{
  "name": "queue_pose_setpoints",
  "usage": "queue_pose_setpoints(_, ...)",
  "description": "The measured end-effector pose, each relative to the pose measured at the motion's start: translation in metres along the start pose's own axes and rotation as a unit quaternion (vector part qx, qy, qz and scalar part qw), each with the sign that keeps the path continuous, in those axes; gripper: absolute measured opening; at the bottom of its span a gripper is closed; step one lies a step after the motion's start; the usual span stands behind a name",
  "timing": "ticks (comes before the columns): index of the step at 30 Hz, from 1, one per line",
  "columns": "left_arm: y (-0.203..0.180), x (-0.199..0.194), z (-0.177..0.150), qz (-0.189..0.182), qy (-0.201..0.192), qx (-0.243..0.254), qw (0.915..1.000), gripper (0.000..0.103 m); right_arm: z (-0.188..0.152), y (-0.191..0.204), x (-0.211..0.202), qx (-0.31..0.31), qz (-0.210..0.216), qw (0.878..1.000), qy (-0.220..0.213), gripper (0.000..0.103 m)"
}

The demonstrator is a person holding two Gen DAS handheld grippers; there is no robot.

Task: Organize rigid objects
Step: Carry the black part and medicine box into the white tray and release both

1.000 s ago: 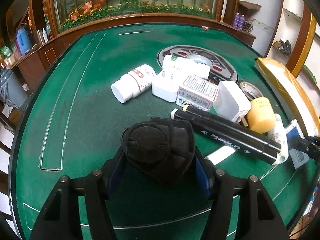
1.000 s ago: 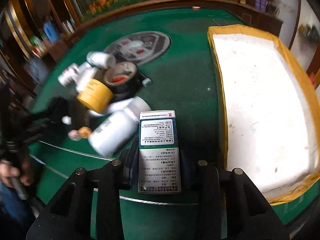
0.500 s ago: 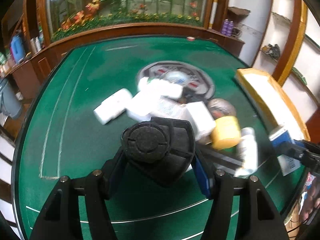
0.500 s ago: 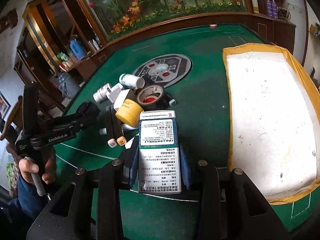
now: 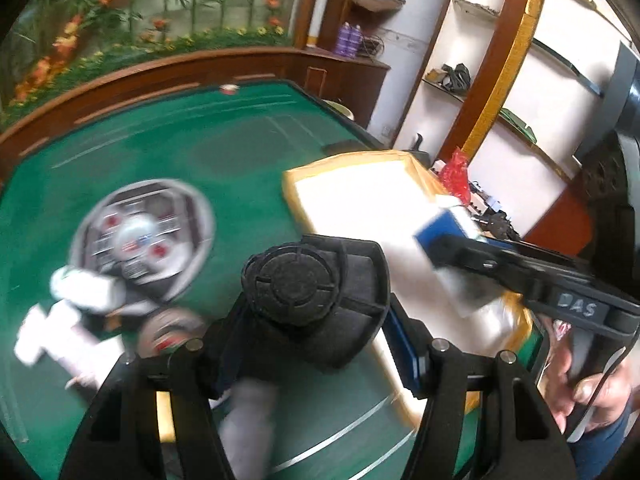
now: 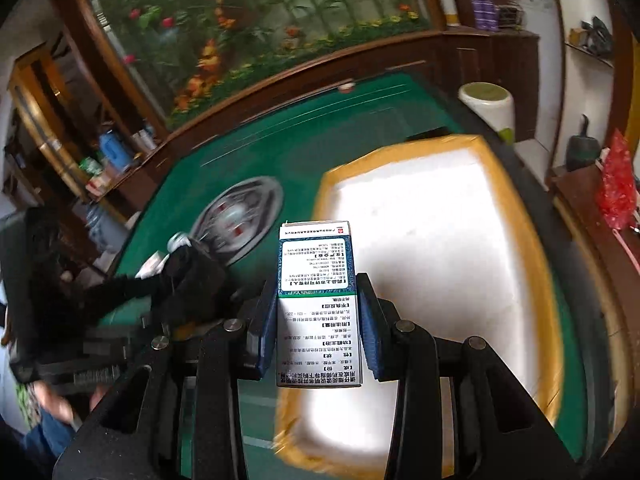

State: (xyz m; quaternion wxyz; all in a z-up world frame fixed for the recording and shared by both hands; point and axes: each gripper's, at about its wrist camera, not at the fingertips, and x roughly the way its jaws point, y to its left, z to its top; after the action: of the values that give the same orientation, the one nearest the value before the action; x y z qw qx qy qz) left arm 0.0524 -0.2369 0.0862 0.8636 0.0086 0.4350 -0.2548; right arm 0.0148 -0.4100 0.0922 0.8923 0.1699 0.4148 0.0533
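My left gripper point(image 5: 316, 320) is shut on a black round-topped object point(image 5: 308, 288) and holds it above the green table near the tray's left edge. My right gripper point(image 6: 318, 324) is shut on a blue and white medicine box point(image 6: 316, 300), held over the near left part of the yellow-rimmed white tray point(image 6: 432, 240). In the left wrist view the right gripper point(image 5: 452, 248) with the box point(image 5: 444, 224) hangs over the tray point(image 5: 360, 188). In the right wrist view the left gripper with the black object point(image 6: 192, 276) is to the left.
A blurred pile of white bottles and boxes point(image 5: 76, 312) and a tape roll point(image 5: 168, 332) lies left on the green table point(image 5: 200, 148), near a round grey emblem point(image 5: 140, 236). A white jar with a green lid point(image 6: 486, 108) stands beyond the tray. Wooden rail rings the table.
Both grippers have swung right toward the tray, each still holding its object. The right gripper with the box is now over the tray; the pile has fallen behind to the left.
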Motion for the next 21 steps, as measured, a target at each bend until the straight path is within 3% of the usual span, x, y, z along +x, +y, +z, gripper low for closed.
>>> queue_pose_setpoints(3,-0.019,0.039,0.021,-0.008,0.018,0.007,0.9998,0.064,0.026,-0.028,0.019,0.028,-0.005,0.999,0.020,0.035)
queue_pose_setpoints(10,-0.041,0.109,0.048,0.022,0.058,0.018,0.9979,0.064,0.061,-0.064,0.062,0.058,-0.031,0.996,0.053,0.035)
queue_pose_setpoints(16,-0.048,0.128,0.048,0.037,0.060,0.024,0.9972,0.064,0.067,-0.080,0.092,0.064,-0.040,0.994,0.081,0.035)
queue_pose_setpoints(21,-0.040,0.129,0.049,0.025,0.065,0.008,0.9976,0.065,0.070,-0.075,0.100,0.043,-0.069,0.993,0.080,0.035)
